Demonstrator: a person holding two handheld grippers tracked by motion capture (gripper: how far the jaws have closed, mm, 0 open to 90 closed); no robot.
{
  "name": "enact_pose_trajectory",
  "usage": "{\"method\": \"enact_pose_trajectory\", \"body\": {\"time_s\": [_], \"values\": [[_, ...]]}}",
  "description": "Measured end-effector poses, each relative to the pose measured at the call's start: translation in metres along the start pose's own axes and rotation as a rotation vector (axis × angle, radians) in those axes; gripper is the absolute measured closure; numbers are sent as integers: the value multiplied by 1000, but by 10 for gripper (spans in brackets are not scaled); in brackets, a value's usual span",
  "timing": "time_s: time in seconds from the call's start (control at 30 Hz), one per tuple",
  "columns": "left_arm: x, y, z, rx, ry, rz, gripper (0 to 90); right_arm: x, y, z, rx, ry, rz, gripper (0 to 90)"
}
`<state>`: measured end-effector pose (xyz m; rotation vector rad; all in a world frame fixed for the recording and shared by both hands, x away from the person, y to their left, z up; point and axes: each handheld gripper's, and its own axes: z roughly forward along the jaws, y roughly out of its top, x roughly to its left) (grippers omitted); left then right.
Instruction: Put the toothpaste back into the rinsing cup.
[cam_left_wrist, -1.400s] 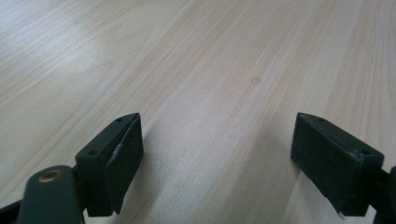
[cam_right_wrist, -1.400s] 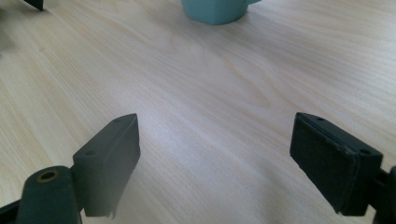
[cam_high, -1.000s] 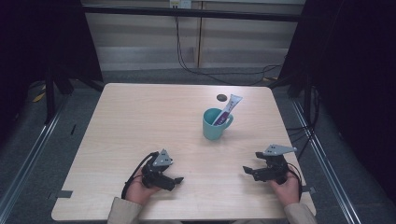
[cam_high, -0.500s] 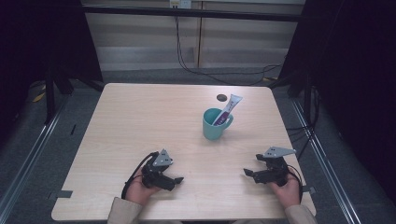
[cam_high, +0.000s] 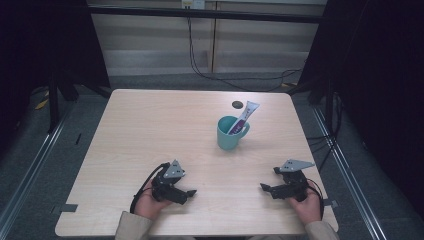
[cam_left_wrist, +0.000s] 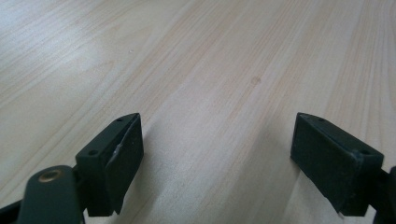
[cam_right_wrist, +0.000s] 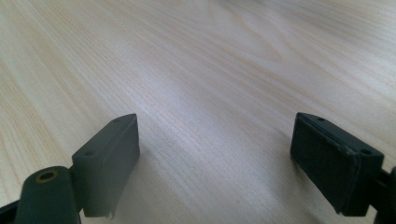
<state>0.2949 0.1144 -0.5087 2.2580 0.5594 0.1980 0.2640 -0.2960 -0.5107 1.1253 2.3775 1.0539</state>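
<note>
Scene: wooden worktop (cam_high: 150, 130), teal mug (cam_high: 229, 135) far of centre, toothpaste tube (cam_high: 244, 116) standing in it | Left gripper (cam_high: 186, 192): jaws apart, empty, near edge | Right gripper (cam_high: 267, 189): jaws apart, empty; has drifted slightly lower since a second ago | Meaning: both well apart from the mug, no reach begun.

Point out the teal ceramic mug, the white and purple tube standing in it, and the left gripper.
teal ceramic mug (cam_high: 227, 139), high view, on its outer wall.
white and purple tube (cam_high: 247, 110), high view, on its upper end.
left gripper (cam_high: 191, 192), high view, between its jaw tips.
</note>
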Motion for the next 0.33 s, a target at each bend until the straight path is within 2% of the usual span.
{"method": "enact_pose_trajectory", "body": {"time_s": [0.33], "values": [[0,0,0,4,-1,6,169,0,-1,0,7,-1,-13,145]]}}
